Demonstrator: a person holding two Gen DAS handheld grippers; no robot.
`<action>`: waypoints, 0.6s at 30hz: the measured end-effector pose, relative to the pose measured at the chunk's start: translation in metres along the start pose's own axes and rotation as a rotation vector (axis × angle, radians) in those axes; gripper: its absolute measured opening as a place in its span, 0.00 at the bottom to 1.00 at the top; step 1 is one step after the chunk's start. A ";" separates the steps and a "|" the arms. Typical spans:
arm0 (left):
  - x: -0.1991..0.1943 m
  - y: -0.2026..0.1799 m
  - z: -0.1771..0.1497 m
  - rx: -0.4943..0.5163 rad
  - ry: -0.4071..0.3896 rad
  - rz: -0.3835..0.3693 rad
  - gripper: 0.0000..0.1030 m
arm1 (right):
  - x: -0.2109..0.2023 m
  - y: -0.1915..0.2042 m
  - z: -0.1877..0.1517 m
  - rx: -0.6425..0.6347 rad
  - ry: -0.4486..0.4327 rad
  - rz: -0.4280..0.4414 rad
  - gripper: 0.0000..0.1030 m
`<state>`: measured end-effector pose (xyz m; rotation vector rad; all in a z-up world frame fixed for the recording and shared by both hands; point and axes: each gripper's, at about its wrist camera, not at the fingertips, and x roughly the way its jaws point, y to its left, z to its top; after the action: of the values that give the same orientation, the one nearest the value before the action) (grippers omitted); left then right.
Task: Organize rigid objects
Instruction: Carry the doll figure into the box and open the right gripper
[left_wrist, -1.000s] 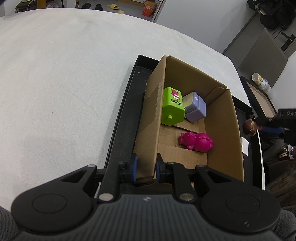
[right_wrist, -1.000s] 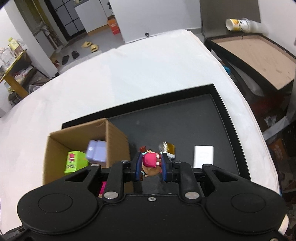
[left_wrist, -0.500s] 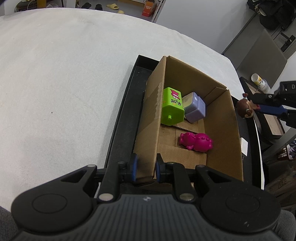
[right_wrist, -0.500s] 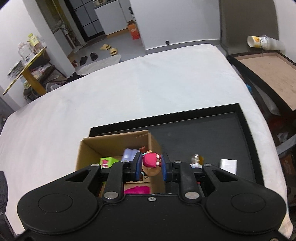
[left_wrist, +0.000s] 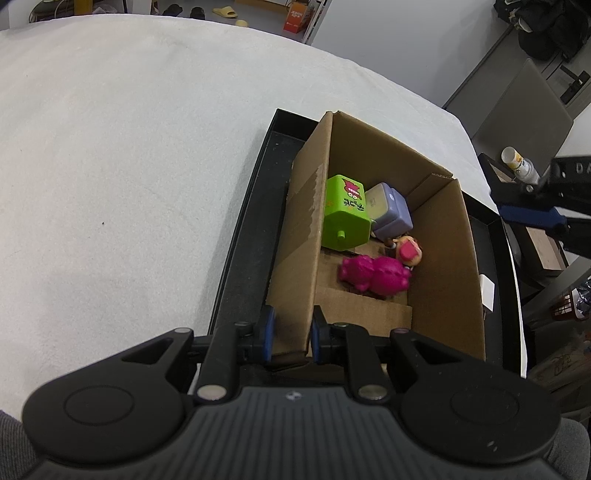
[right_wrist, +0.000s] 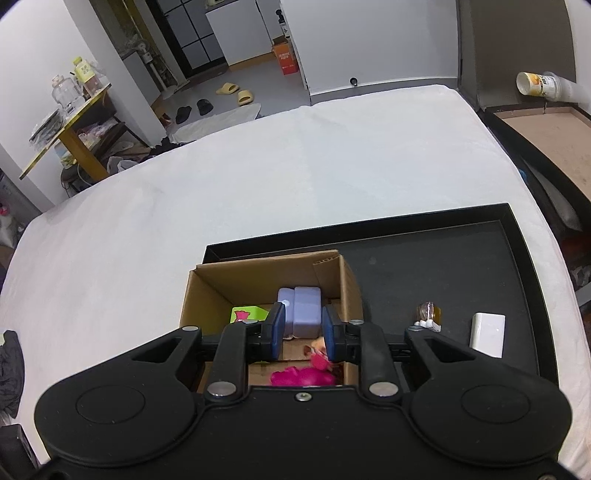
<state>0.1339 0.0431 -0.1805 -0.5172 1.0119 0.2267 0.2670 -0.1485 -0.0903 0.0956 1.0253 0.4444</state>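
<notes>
An open cardboard box (left_wrist: 448, 258) stands in a black tray (left_wrist: 251, 206) on the white table. In it lie a green block (left_wrist: 345, 218), a lilac box (left_wrist: 391, 210), a magenta toy (left_wrist: 373, 277) and a small doll figure (left_wrist: 408, 251) with a pink cap. My left gripper (left_wrist: 290, 334) is shut on the box's near left wall. My right gripper (right_wrist: 303, 332) is open and empty above the box; it shows at the right edge of the left wrist view (left_wrist: 532, 214). The doll (right_wrist: 319, 356) lies below it.
On the tray to the right of the box (right_wrist: 349, 291) are a small amber bottle (right_wrist: 428, 314) and a white block (right_wrist: 487, 334). A second tray with a brown board (right_wrist: 554, 136) and a tipped cup (right_wrist: 539, 85) stands at the far right.
My right gripper carried the doll over the box, opened and let it go. The doll now lies in the box beside the magenta toy. The left gripper has kept its hold.
</notes>
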 end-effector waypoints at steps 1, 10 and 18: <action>0.000 0.000 0.000 0.001 0.000 0.000 0.17 | -0.001 -0.003 0.000 0.007 -0.002 -0.003 0.23; 0.000 0.000 -0.001 0.001 -0.001 0.003 0.17 | -0.005 -0.046 -0.007 0.092 0.009 -0.061 0.31; 0.000 0.000 0.000 0.002 -0.001 0.004 0.17 | -0.007 -0.076 -0.016 0.135 0.015 -0.106 0.40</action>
<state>0.1335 0.0429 -0.1808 -0.5129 1.0124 0.2293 0.2741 -0.2220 -0.1138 0.1577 1.0695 0.2801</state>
